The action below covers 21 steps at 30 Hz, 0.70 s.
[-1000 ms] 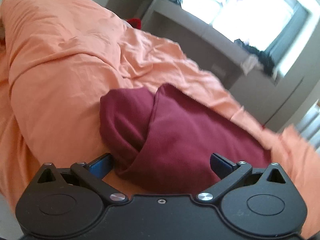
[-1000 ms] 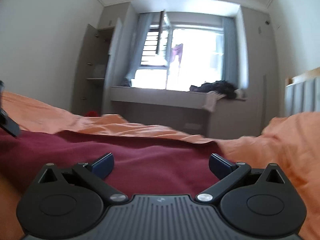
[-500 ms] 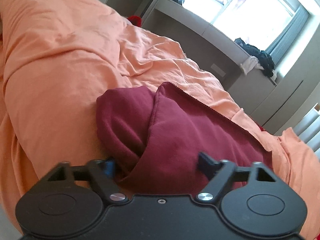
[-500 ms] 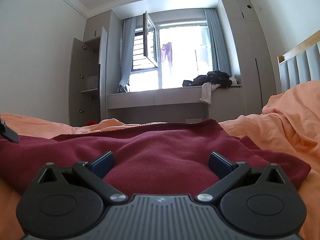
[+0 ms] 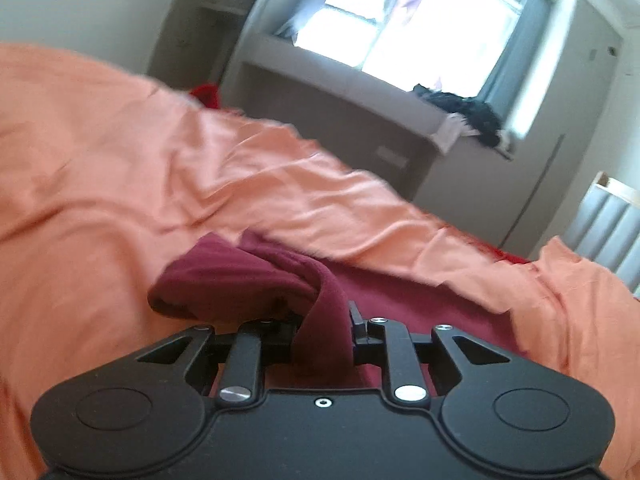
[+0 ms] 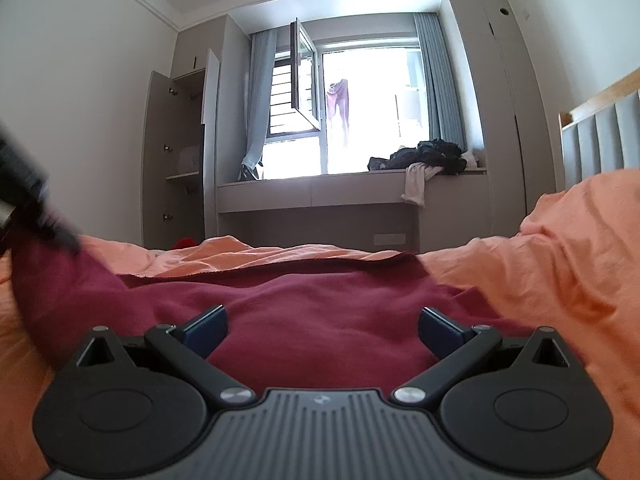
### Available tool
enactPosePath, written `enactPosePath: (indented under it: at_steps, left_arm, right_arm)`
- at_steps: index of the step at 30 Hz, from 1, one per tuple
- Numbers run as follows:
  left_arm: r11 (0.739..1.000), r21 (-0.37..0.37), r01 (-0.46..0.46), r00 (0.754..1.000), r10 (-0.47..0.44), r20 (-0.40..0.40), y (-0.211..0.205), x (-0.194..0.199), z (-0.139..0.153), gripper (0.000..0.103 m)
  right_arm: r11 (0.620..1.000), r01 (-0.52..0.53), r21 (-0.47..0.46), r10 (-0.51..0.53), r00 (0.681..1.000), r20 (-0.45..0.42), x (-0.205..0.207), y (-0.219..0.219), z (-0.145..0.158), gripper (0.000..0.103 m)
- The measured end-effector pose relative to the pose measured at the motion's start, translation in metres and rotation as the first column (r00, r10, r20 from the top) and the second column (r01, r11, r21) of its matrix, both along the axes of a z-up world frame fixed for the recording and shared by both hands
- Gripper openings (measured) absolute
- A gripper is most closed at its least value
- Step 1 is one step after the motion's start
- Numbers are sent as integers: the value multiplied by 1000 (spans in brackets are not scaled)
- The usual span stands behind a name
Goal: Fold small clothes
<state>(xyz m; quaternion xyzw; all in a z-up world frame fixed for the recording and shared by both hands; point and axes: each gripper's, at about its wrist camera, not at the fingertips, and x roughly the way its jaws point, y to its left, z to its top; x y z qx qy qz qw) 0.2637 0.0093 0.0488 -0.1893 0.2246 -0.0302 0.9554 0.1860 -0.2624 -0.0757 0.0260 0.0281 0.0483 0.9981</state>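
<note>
A maroon garment (image 5: pixel 240 284) lies on an orange bedspread (image 5: pixel 100 168). My left gripper (image 5: pixel 325 330) is shut on a fold at the garment's left edge, and cloth bunches up between its fingers. In the right wrist view the garment (image 6: pixel 320 312) spreads flat ahead. My right gripper (image 6: pixel 322 326) is open, low over the near edge of the garment, with nothing between its blue pads (image 6: pixel 206 326). The left gripper (image 6: pixel 24 196) shows blurred at the far left of that view, holding the cloth's left end lifted.
The orange bedspread (image 6: pixel 560 264) rises in a mound on the right. A grey window bench (image 6: pixel 352 196) with a pile of dark clothes (image 6: pixel 424 154) stands beyond the bed. An open wardrobe (image 6: pixel 176 160) is at the left. A padded headboard (image 6: pixel 600 140) is at the right.
My left gripper has closed on the garment's folded edge and lifted it. My right gripper stays open and has risen slightly, so more of the garment shows.
</note>
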Motion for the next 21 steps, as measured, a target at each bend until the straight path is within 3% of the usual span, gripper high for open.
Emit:
enactPosePath:
  at_steps: [4, 7, 11, 14, 16, 20, 21]
  left_arm:
    - [993, 82, 84, 994, -90, 69, -47, 14, 25, 22]
    - [970, 156, 186, 974, -203, 102, -90, 16, 35, 22]
    - [904, 252, 347, 921, -379, 93, -141, 9, 31, 22]
    - [846, 270, 460, 873, -487, 38, -164, -2, 14, 23]
    - [819, 284, 499, 855, -518, -8, -172, -7, 0, 25]
    - [808, 294, 511, 846, -533, -7, -167, -13, -16, 31]
    - [812, 279, 512, 845, -535, 8, -162, -16, -16, 40]
  right_arm:
    - [997, 40, -67, -38, 999, 34, -23, -23, 2, 103]
    - [990, 101, -100, -98, 995, 35, -40, -44, 3, 103]
    - [975, 198, -102, -196, 980, 29, -62, -74, -2, 103]
    - [960, 251, -121, -255, 967, -16, -71, -91, -17, 103]
    - [951, 276, -140, -288, 955, -70, -75, -99, -27, 103]
    - [945, 295, -141, -311, 944, -107, -82, -108, -36, 103]
    - [944, 298, -141, -314, 944, -105, -83, -108, -36, 103]
